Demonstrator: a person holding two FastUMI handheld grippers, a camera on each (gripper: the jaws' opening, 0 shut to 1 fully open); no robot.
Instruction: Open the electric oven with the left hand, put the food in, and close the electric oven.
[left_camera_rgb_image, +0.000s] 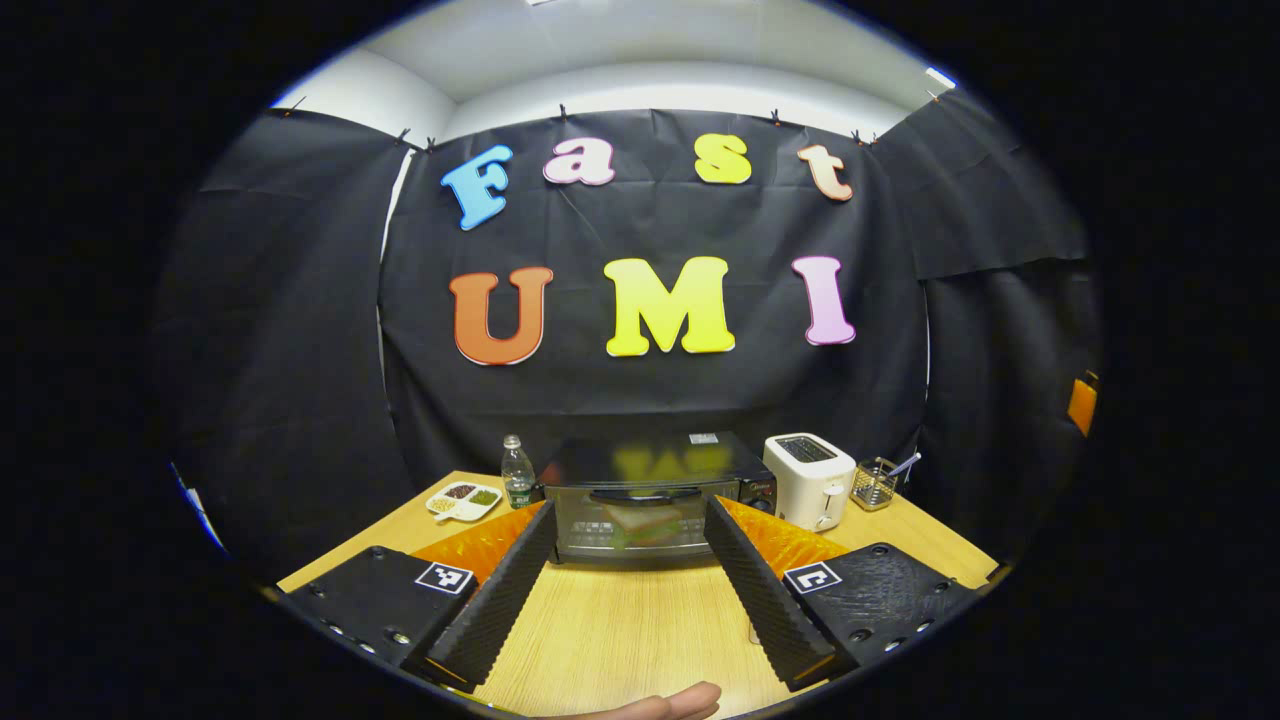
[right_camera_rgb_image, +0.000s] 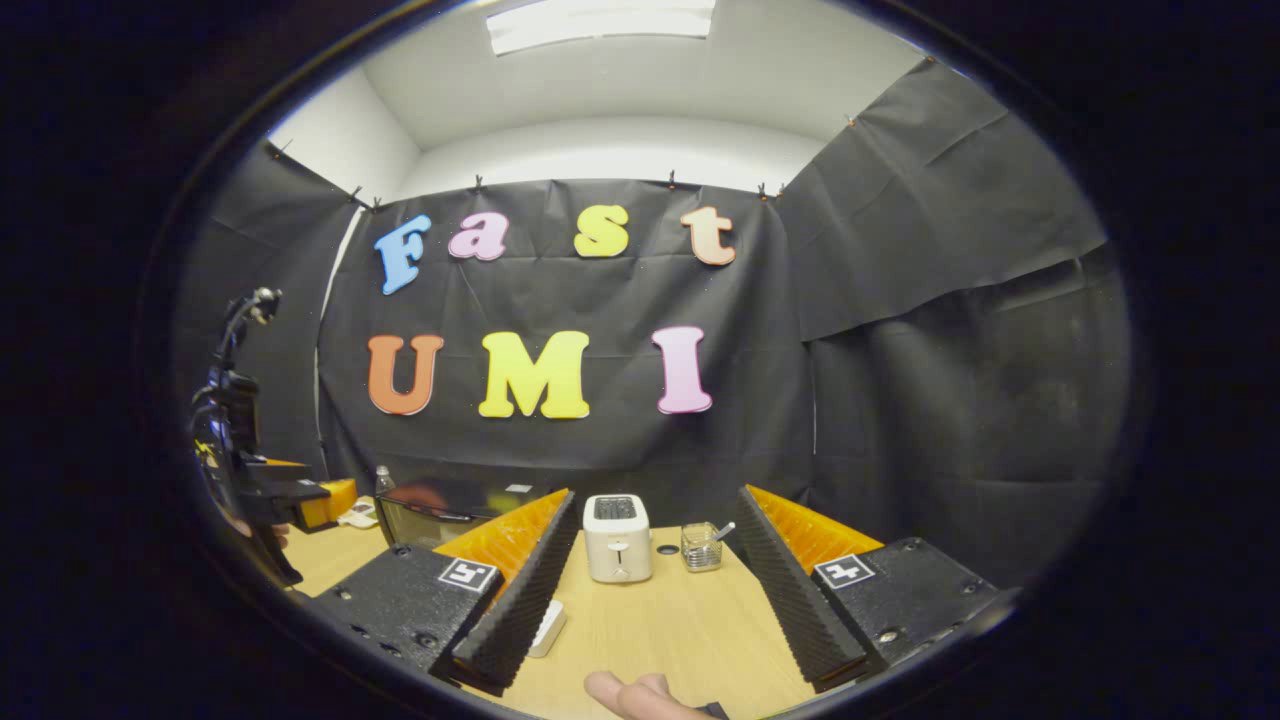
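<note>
black electric oven (left_camera_rgb_image: 640, 500) shut, probably sandwich (left_camera_rgb_image: 640, 522) inside

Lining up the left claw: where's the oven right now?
In the left gripper view the oven sits dead ahead between the claw's fingers, flanked by the water bottle and toaster.

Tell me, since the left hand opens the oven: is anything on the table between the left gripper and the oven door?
Nothing visible: bare table lies between the open left gripper and the shut oven.

Right tongs (right_camera_rgb_image: 640, 585) spread wide, empty; white toaster (right_camera_rgb_image: 617, 538) straight ahead between them, oven (right_camera_rgb_image: 440, 512) front-left on worktop (right_camera_rgb_image: 680, 630).
</note>
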